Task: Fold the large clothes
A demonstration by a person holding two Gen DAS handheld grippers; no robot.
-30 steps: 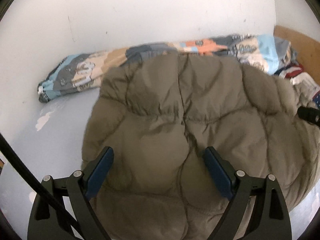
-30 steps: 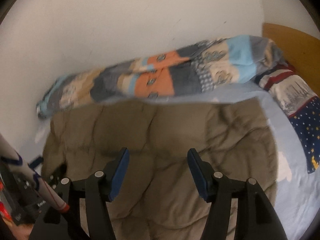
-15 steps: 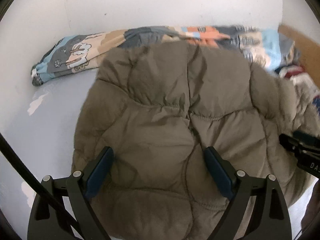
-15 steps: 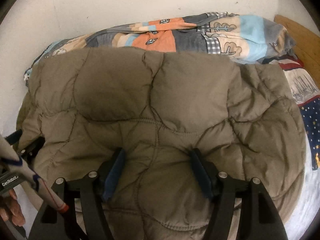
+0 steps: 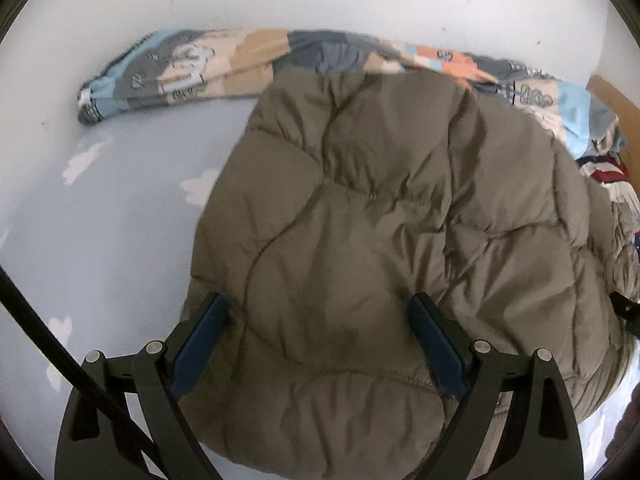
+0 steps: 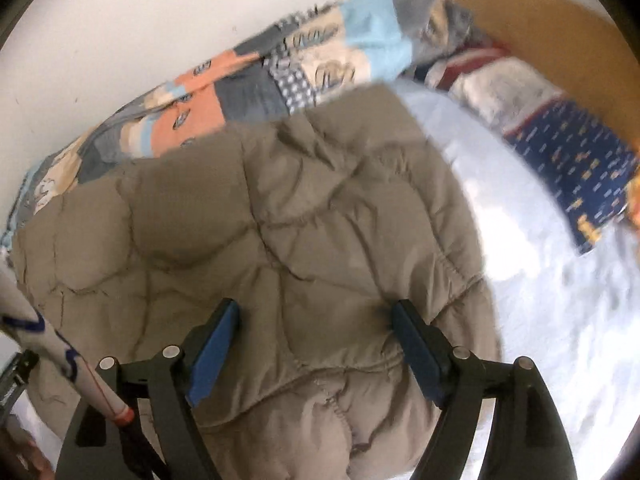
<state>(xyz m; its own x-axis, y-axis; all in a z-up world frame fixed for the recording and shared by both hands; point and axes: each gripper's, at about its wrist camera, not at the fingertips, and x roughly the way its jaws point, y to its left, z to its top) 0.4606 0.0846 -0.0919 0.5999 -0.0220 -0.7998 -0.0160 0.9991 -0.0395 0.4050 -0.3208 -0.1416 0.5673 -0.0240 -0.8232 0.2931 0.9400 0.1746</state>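
Right view blurred; jacket (image 6: 280, 240) hem cut off below (quilt (image 6: 304, 60) smeared too).

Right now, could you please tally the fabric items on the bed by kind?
Quilted olive jacket: 1
Patchwork blanket, rolled along the wall: 1
Navy starred pillow: 1
Light blue bedsheet: 1
Total: 4

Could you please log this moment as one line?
left gripper: open over jacket | right gripper: jaws just opened, jacket between | quilt: behind
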